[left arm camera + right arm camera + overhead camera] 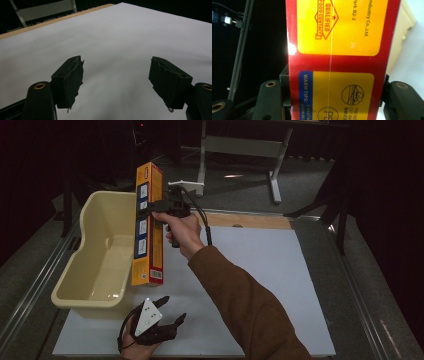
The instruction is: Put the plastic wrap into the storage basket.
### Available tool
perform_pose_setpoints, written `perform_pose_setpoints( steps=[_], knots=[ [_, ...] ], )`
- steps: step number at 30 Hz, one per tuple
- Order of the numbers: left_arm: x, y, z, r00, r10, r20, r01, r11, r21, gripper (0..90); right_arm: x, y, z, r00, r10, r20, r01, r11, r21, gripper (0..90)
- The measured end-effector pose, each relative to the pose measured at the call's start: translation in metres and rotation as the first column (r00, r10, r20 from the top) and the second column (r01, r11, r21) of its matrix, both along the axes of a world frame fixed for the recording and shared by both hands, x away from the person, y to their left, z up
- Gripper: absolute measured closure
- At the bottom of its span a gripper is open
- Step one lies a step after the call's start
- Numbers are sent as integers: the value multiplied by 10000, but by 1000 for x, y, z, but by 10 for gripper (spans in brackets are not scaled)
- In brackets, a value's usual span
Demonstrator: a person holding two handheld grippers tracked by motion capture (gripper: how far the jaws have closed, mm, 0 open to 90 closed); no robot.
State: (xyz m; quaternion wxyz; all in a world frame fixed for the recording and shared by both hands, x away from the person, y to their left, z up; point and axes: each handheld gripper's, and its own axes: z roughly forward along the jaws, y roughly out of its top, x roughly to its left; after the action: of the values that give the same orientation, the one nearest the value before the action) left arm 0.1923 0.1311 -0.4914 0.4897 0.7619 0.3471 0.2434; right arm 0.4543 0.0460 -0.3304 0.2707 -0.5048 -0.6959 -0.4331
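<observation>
A long yellow and red box (pixel 148 225) hangs upright in the air over the right rim of a cream plastic tub (pixel 102 255). My right gripper (pixel 159 207) is shut on the box near its upper half; in the right gripper view the box (pixel 339 57) sits clamped between both jaws, its "qualified food contact" label facing me. My left gripper (pixel 167 311) rests low near the front of the table with its jaws wide open; in the left gripper view it (pixel 116 82) has nothing between its fingers, just white table surface.
The white table mat (pixel 260 270) stretches to the right of the tub, with a wooden strip (pixel 250 221) along its far edge. Metal rails border both sides. A grey table frame (pixel 240 150) stands behind in the dark.
</observation>
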Motion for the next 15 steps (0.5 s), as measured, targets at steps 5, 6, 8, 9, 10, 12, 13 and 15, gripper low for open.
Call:
perform_pose_setpoints(
  steps=[5, 6, 8, 9, 10, 12, 13, 15],
  knots=[
    [-1, 0, 0, 10000, -7, 57, 8, 10000, -83, 271, -6, 16, -1, 9998, -97, -147, 100, 9997, 222, 409],
    [-1, 0, 0, 10000, -18, 59, 18, 10000, -60, 271, -7, 19, -1, 9998, -124, -128, 127, 9996, 253, 409],
    [-1, 1, 1, 10000, -22, 61, 23, 9999, -113, 271, -9, 25, -2, 9996, -263, -140, 266, 9994, 230, 410],
    [-1, 1, 1, 10000, -20, 59, 21, 9999, -117, 271, -9, 28, -3, 9995, -313, -107, 316, 9992, 233, 410],
    [-1, 1, 0, 10000, -23, 64, 24, 9999, -126, 271, -10, 30, -3, 9994, -333, -104, 335, 9991, 257, 410],
    [-1, 0, 0, 10000, -34, 59, 35, 9999, -157, 271, -10, 35, -5, 9990, -370, -233, 378, 9988, 327, 410],
    [-1, 0, 0, 10000, -50, 48, 51, 9999, -155, 271, -10, 37, -7, 9991, -355, -247, 364, 9987, 359, 410],
    [-1, 0, 0, 9999, -93, 76, 94, 9999, -129, 267, -11, 40, -10, 9985, -402, -383, 418, 9982, 420, 410]
  ],
)
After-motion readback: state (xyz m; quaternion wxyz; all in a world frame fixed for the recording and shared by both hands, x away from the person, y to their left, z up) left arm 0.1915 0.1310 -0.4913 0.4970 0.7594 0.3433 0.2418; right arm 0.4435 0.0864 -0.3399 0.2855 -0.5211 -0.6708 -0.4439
